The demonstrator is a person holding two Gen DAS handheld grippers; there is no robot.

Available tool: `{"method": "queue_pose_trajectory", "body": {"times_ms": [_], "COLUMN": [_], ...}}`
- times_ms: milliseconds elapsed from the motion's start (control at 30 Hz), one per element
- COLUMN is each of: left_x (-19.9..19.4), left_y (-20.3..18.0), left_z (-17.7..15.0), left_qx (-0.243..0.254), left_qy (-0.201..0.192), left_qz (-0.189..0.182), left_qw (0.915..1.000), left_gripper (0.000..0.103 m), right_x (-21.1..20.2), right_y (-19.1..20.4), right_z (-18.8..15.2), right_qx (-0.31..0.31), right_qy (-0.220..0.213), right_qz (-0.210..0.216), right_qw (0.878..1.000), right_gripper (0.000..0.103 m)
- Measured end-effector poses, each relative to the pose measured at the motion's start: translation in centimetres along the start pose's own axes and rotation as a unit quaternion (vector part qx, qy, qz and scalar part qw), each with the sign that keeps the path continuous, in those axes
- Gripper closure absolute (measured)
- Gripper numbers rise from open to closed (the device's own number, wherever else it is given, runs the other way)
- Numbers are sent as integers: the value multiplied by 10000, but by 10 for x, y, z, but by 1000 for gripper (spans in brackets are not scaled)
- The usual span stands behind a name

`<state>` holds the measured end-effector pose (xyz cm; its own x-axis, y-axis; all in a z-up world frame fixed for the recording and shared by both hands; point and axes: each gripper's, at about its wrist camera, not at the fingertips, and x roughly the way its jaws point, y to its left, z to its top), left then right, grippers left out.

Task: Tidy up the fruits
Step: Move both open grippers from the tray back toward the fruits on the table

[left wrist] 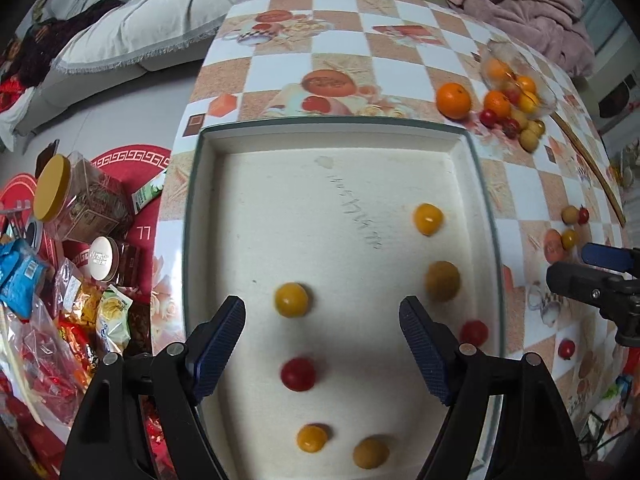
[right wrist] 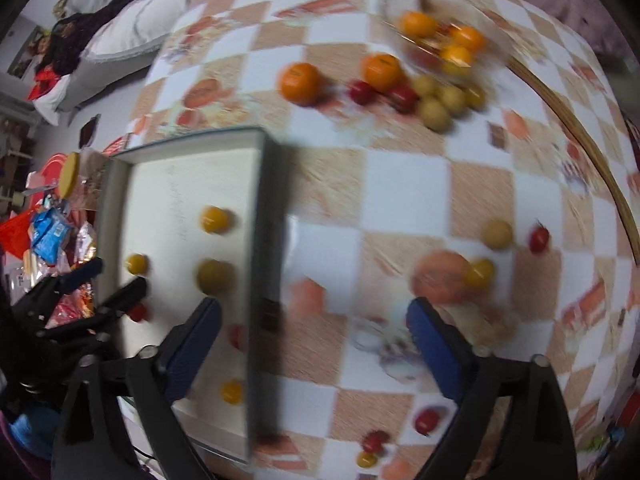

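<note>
White and shallow, the tray [left wrist: 460,148] sits on the checked bench [left wrist: 360,44] and already holds 7 small fruits: yellow, tan and red ones scattered over its floor. The left gripper [left wrist: 322,344] hovers above the tray's near half with its fingers spread wide and nothing between them; a red cherry tomato [left wrist: 298,374] lies just below the gap.

The right gripper [right wrist: 314,346] hangs over the bench just right of the tray's right rim, fingers likewise parted and empty. This view is smeared by motion, so fine detail is uncertain. Right of the tray, 3 loose fruits wait: a tan one [right wrist: 497,234], a red one [right wrist: 539,239] and a yellow one [right wrist: 480,273]. Beyond the tray's far right corner lie oranges [right wrist: 300,82] and a heap spilling from a clear bag [right wrist: 404,4].

The step in hand looks like fetching the next loose fruit. To do it well, settle the right gripper first, centre 1 fruit between the fingers, and close gently, since these round, soft fruits could roll off or bruise.
</note>
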<state>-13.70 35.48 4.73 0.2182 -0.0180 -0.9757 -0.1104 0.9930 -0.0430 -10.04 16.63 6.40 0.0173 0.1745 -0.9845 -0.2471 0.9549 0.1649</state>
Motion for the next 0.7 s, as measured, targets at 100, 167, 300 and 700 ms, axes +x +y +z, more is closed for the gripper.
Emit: {"method": "queue_pose_trajectory", "body": {"times_ms": [100,167,300,700], "left_x": [-7,-10,-13,9], "left_y": [-20,-36,-67,-179], "left_z": [-2,-3,-2,12], "left_qx": [177,307,562,1363], "left_qy": [-9,-7,-13,135], "left_qz": [-30,-48,-123,-431], "left_qw": [9998,9995,9983,9896], "left_gripper": [23,23,23,23], "right_x": [1,5,17,24], "right_y": [-40,-69,-115,-161], "right_z": [-17,-29,-48,-79], "right_qx": [372,651,1018,1115], "right_qy": [80,163,356,484], "right_qz": [-240,-401,-715,-782], "right_qw": [9990,9969,9916,9895], "right_gripper": [0,0,0,0]}}
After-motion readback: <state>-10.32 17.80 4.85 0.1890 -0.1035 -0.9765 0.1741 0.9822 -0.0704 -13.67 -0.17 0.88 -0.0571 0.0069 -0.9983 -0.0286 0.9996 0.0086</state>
